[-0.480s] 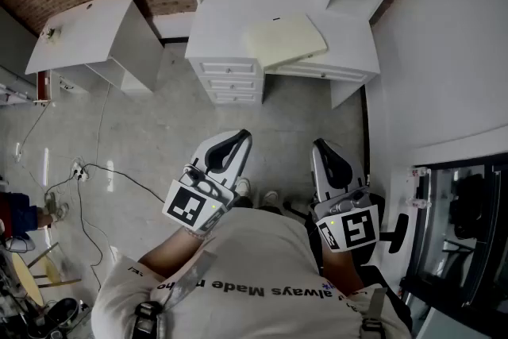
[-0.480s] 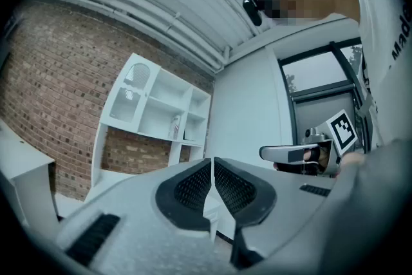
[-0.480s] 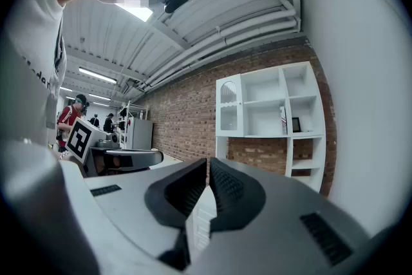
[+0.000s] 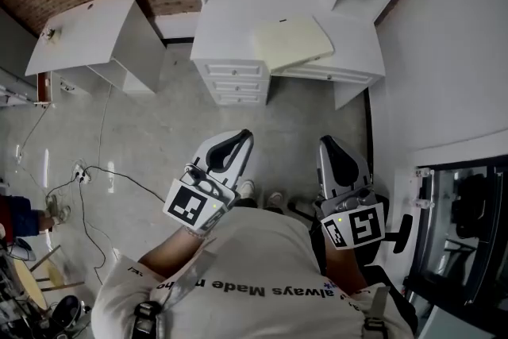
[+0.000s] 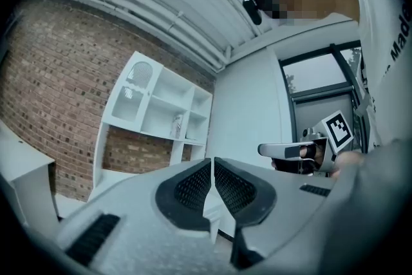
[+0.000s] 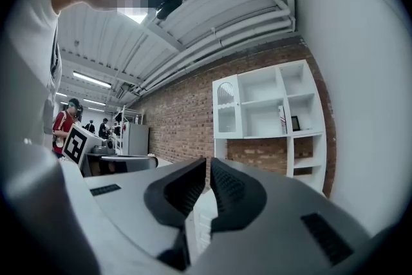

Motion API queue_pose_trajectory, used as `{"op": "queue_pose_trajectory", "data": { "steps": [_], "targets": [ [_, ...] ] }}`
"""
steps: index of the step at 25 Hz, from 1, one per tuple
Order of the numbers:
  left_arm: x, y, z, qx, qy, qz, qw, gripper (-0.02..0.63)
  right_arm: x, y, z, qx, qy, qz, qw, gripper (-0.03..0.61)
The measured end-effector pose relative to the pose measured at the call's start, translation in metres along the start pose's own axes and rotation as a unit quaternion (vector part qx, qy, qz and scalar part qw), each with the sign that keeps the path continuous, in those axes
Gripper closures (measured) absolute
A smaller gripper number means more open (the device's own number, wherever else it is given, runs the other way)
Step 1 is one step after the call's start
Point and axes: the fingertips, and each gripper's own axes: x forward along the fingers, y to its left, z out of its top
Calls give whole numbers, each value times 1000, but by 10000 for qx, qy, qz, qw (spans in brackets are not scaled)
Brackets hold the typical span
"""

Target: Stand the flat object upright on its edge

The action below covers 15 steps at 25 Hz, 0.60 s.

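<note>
A pale yellow flat pad (image 4: 292, 42) lies flat on the white desk (image 4: 238, 20) ahead of me, near its front edge. My left gripper (image 4: 236, 140) is held at waist height over the floor, well short of the desk, jaws shut with nothing between them. My right gripper (image 4: 335, 148) hangs beside it on the right, also shut and empty. In the left gripper view the shut left gripper (image 5: 212, 178) points at the white shelf unit (image 5: 164, 113), with the right gripper (image 5: 302, 151) off to its side. In the right gripper view the right gripper (image 6: 207, 180) points at the same shelf unit (image 6: 270, 106).
The desk has a drawer stack (image 4: 232, 79) on its left and an open knee space on its right. A second white table (image 4: 95, 32) stands to the left. Cables (image 4: 103, 179) trail over the grey floor. A white wall and dark glass door (image 4: 468, 226) lie on the right.
The view has shifted slightly, so the desk and pad sit a little further right. The right gripper has dropped a touch lower in the picture. Both grippers stay shut.
</note>
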Motion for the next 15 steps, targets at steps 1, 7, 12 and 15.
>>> {"op": "queue_pose_trajectory", "data": {
  "steps": [1,7,12,15],
  "targets": [
    [-1,4,2,2,-42,-50,10000,591,4,3,-1,0,6,-3,10000,554],
    [-10,32,0,-23,-43,-152,9999,591,27,20,-8,23,93,-71,9999,553],
    [-2,48,-5,-36,49,-173,9998,591,40,19,-13,28,171,-104,9998,554],
    [9,55,-10,-26,174,-164,9997,591,48,12,-16,41,211,-104,9997,554]
  ]
}}
